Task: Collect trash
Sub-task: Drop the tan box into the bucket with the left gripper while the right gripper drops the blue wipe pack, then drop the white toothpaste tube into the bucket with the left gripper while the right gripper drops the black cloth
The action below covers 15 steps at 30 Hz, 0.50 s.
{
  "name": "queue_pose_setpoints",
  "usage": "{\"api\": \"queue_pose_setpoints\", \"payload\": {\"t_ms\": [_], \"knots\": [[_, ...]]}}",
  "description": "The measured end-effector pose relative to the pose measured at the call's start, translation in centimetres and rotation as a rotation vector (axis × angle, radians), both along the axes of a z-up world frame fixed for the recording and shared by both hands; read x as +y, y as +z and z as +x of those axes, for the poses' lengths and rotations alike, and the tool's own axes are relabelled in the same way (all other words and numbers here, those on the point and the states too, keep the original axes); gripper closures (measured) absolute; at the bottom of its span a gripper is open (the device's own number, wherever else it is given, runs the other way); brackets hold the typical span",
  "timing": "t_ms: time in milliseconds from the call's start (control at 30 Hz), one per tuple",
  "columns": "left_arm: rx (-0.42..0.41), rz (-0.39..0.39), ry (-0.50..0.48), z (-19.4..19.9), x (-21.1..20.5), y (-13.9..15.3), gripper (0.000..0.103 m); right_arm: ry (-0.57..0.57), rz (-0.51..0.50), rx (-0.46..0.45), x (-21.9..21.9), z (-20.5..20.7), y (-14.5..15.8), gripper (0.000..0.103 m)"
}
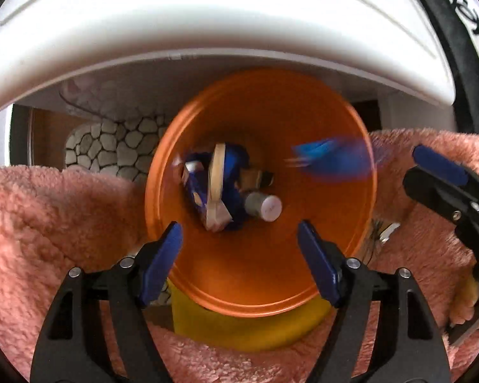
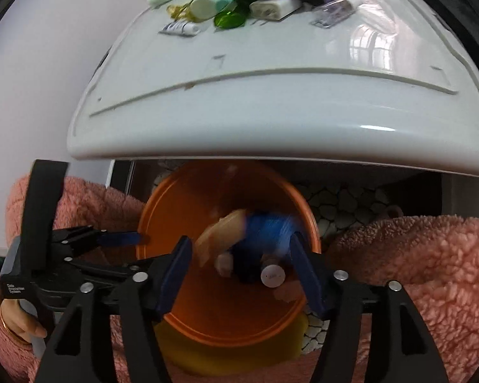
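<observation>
Both grippers, left (image 1: 239,242) and right (image 2: 239,274), wide and empty over the orange bin (image 1: 319,108), blue wrapper (image 1: 332,162) blurred, seemingly mid-fall inside; risk of clipping the rim (image 1: 239,311) and tipping it.

Orange bin (image 1: 262,271) mouth open from above, white tabletop edge (image 1: 207,32) overhanging its far rim, pink fleece (image 1: 48,223) flanking

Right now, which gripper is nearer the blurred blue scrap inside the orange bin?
Right. The blue scrap sits between the right gripper's open fingers; the left gripper hangs over the bin's middle, scrap beside it.
</observation>
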<state>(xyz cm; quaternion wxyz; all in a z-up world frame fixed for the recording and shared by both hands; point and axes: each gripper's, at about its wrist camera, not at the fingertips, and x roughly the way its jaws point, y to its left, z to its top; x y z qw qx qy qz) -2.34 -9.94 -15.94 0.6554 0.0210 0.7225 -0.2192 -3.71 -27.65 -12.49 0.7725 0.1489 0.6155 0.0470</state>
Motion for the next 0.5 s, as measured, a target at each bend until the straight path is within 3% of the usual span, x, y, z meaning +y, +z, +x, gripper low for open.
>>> {"api": "queue_pose_setpoints", "payload": {"t_ms": [133,267,500], "knots": [[-0.062,-0.020,0.017,0.2,0.0,1.5,0.030,-0.013,0.000,-0.034,-0.3,0.0,0.9,0.039],[-0.213,-0.035,0.038,0.7,0.1,4.7,0.030,-0.001,-0.040,-0.146,-0.5,0.4,4.0,0.037],[-0.445,-0.014,0.101,2.5,0.8,10.0,0.024,-0.026,-0.136,-0.412,-1.8,6.8,10.6,0.014]]}}
